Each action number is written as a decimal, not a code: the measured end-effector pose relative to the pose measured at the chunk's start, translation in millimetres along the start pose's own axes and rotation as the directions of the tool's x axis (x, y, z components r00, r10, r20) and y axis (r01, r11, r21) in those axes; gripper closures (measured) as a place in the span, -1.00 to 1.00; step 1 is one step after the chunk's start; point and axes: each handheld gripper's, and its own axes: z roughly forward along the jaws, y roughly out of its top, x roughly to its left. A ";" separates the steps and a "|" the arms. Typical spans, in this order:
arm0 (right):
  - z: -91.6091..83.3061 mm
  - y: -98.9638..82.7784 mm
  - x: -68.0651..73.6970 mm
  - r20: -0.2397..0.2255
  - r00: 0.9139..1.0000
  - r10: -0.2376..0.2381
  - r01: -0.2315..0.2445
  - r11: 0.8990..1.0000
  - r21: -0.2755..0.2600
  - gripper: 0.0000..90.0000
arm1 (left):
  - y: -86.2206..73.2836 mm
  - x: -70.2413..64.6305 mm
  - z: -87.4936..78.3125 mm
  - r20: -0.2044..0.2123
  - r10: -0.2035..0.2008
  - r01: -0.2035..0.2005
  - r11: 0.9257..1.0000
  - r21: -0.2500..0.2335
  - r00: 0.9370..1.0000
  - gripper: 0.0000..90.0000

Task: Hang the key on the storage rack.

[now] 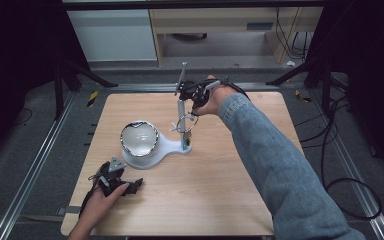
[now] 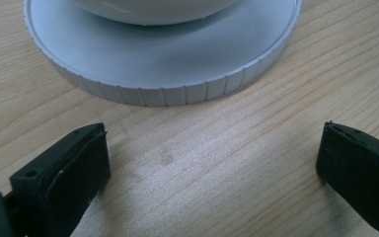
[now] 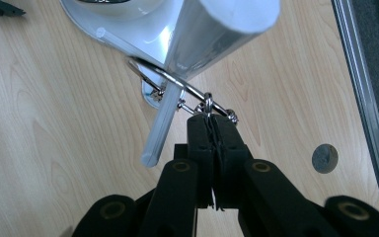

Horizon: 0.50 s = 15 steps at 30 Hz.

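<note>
Light wood-grain table [image 1: 220,185]. On it: white stand base [image 1: 167,146], white bowl [image 1: 139,137] with silvery rim, silver metal ring [image 3: 177,81]. Black grippers [image 3: 211,123]. Blue denim sleeve [image 1: 275,165].

Lab recording bay. Wooden table [image 1: 200,200] between aluminium rails [image 1: 30,170], dark curtains [image 1: 15,45] around. Loose cables [image 1: 340,150] on grey floor.

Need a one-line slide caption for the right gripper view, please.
Right gripper, fingers shut on a small eyelet of the metal ring fixed to the white stand's upright post, above the light wooden table.
</note>
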 end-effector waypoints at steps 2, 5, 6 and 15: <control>-0.9 -0.1 -0.5 0.004 1.000 -0.002 0.002 1.000 -0.004 0.89 | 0.0 0.0 0.0 0.000 0.001 -0.001 1.000 0.000 1.000 -1.00; -2.5 -0.7 -1.0 0.004 1.000 0.001 -0.001 1.000 -0.013 0.88 | 0.0 0.0 0.0 0.001 0.000 0.000 1.000 0.000 1.000 -1.00; -4.8 -2.1 -1.8 0.011 1.000 0.006 -0.006 1.000 -0.013 0.88 | 0.0 0.0 0.0 0.001 0.001 -0.001 1.000 0.000 1.000 -1.00; -8.3 -9.3 -5.1 0.024 1.000 0.014 -0.014 1.000 -0.013 0.84 | 0.0 0.0 0.0 0.001 0.000 0.000 1.000 0.000 1.000 -1.00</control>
